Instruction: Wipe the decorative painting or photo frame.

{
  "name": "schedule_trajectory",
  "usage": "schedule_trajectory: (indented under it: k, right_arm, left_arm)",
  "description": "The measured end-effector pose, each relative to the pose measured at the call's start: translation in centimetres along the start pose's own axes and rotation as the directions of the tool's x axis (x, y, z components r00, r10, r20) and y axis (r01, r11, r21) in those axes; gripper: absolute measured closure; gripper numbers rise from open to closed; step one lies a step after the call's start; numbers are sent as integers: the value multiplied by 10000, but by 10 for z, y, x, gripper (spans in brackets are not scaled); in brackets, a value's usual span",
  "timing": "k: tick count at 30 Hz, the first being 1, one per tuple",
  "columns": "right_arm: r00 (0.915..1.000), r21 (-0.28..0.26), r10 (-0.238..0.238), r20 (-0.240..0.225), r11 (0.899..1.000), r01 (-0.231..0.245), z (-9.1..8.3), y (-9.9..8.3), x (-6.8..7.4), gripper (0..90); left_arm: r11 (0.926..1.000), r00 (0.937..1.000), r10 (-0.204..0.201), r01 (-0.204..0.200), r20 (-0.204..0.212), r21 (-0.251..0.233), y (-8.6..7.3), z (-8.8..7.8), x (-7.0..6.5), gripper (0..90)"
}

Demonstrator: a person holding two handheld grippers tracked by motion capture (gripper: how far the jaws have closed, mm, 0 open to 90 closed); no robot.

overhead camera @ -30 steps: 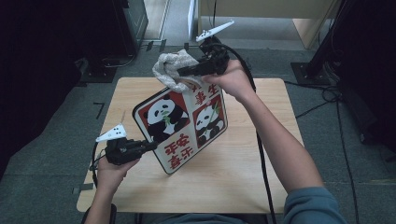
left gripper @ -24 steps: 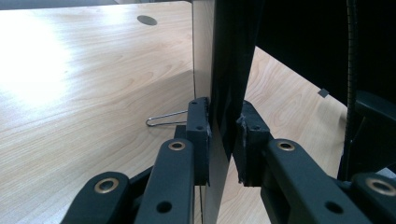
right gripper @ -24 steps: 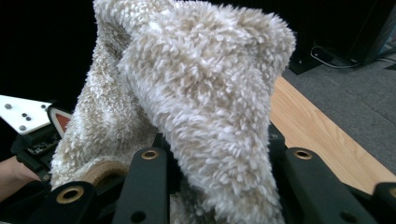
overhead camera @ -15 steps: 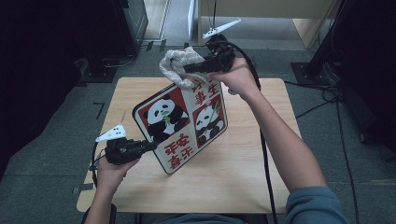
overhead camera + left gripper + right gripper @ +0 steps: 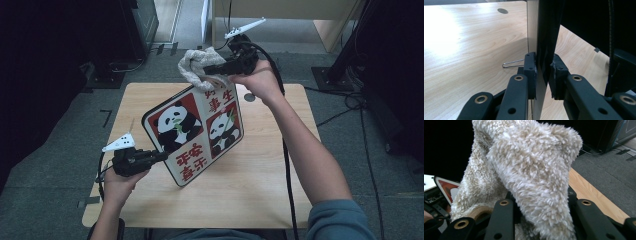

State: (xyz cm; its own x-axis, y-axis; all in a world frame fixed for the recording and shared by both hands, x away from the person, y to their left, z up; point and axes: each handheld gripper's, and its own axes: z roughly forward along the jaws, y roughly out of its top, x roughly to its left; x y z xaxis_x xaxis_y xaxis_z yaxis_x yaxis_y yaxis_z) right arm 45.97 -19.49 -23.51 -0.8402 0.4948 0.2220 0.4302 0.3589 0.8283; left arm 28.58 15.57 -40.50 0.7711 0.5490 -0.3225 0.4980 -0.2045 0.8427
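Board [image 5: 196, 134] tilted, long axis diagonal (panda face up), clenched by left tongs [image 5: 159, 156]; right tongs [image 5: 209, 71] grip cloth [image 5: 196, 66].

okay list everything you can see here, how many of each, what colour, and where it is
panda board: 1, white with red and black panels, propped tilted on the table, lower left corner clamped in the left gripper
fluffy cloth: 1, beige, at the board's top edge, pinched in the right gripper
wire stand: 1, thin metal, on the table behind the board
table: 1, light wood, centre of the high view
cable hole: 1, grey, far right part of the tabletop
floor: grey carpet, around the table
left gripper: 1, black, near left, jaws closed on the board
right gripper: 1, black, far side, jaws closed on the cloth
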Motion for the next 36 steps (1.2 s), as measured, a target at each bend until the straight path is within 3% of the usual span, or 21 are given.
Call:
schedule_trajectory:
  k: [19, 36]
  right_arm:
    - [9979, -242, 409, 493, 9989, -397, -15, -5, -21, 655]
    - [9876, -243, 833, 1329, 9964, -808, -33, -10, -38, 654]
  left_arm:
    - [9999, 9999, -101, 101, 2, -57, 0, -1, 2, 788]
    - [9999, 9999, -93, 92, -46, -74, -1, -2, 5, 788]
